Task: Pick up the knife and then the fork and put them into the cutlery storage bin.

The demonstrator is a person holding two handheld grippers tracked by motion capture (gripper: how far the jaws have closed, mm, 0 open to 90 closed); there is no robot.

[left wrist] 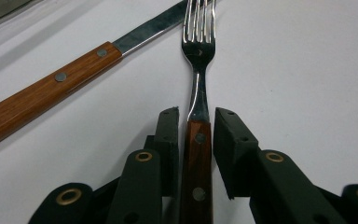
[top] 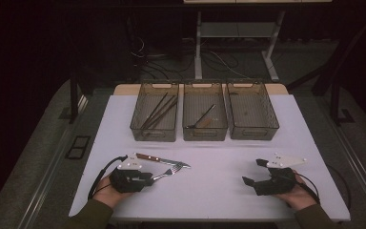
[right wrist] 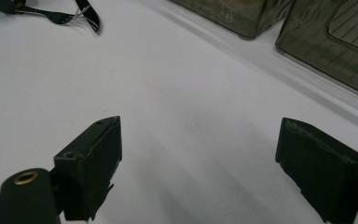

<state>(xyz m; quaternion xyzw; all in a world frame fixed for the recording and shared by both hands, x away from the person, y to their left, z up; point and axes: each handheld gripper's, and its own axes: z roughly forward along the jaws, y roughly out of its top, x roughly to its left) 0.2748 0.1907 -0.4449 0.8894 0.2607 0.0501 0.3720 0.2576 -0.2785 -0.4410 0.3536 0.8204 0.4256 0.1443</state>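
dark floor and cables surround one white table (top: 209, 186) in the high view. three see-through bins stand in a row along its far side: the left bin (top: 155, 112) holds several thin dark sticks, the middle bin (top: 205, 114) holds one long utensil and a small brownish piece, and the right bin (top: 251, 112) looks almost bare, too dim to tell more.

two pieces of cutlery lie loose on the table, both at about 8 o'clock from its middle. one fork (left wrist: 197, 84) with a wooden handle lies on the white surface between the jaws of the left gripper (left wrist: 196, 121), tines pointing to 12 o'clock in the left gripper view. the jaws stand slightly apart, with a thin gap on each side of the handle, so the pads do not press on it. one knife (left wrist: 65, 74) with a wooden handle and two rivets lies just beside the fork at 10 o'clock, slanting, its blade passing near the tines.

the right gripper (right wrist: 200, 149) sits at about 4 o'clock on the table, jaws wide apart over bare table.
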